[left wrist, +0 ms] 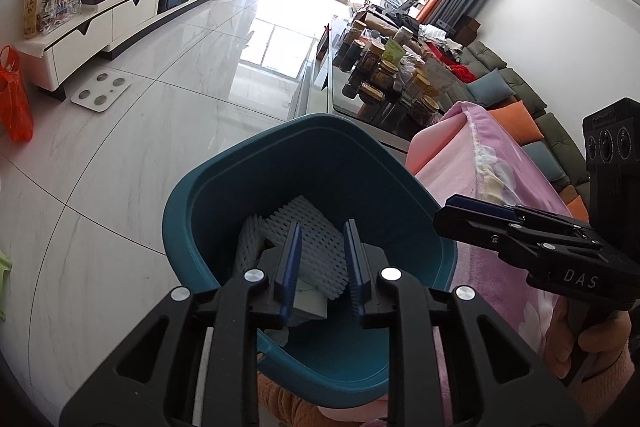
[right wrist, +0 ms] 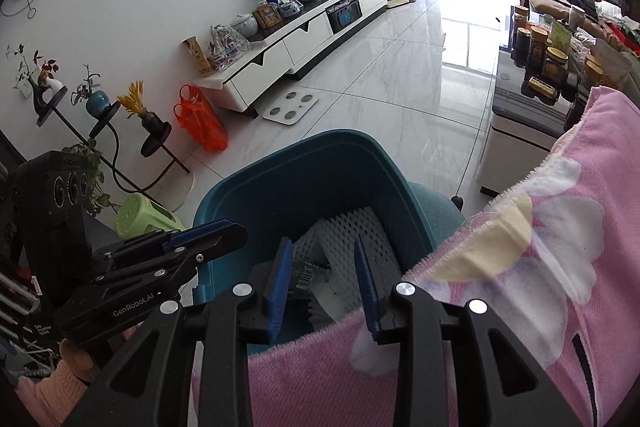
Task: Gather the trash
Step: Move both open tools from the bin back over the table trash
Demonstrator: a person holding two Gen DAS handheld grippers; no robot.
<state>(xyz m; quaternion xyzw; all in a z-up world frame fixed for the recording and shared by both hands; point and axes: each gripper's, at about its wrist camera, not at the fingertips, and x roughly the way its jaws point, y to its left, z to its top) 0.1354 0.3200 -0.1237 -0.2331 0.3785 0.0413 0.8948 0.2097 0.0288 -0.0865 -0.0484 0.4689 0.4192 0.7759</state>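
A teal plastic bin [left wrist: 224, 195] stands on the floor beside a pink cloth-covered surface [left wrist: 500, 195]. It holds white foam netting [left wrist: 316, 243], grey paper and other scraps. My left gripper [left wrist: 323, 263] is open and empty, held just above the bin's mouth. In the right wrist view the bin [right wrist: 280, 179] shows the netting [right wrist: 352, 239] and a wrapper with a barcode [right wrist: 306, 273]. My right gripper [right wrist: 322, 283] is open and empty, over the bin's near rim and the pink cloth [right wrist: 520, 287]. Each gripper shows in the other's view, the right [left wrist: 472, 215] and the left [right wrist: 208, 233].
A white TV cabinet [right wrist: 304, 31] runs along the far wall, with a white scale [right wrist: 290, 109] and an orange bag [right wrist: 202, 125] on the tiled floor before it. A glass table with several jars [left wrist: 384, 75] and a sofa [left wrist: 520, 99] lie to the right. A green stool [right wrist: 140, 217] stands left.
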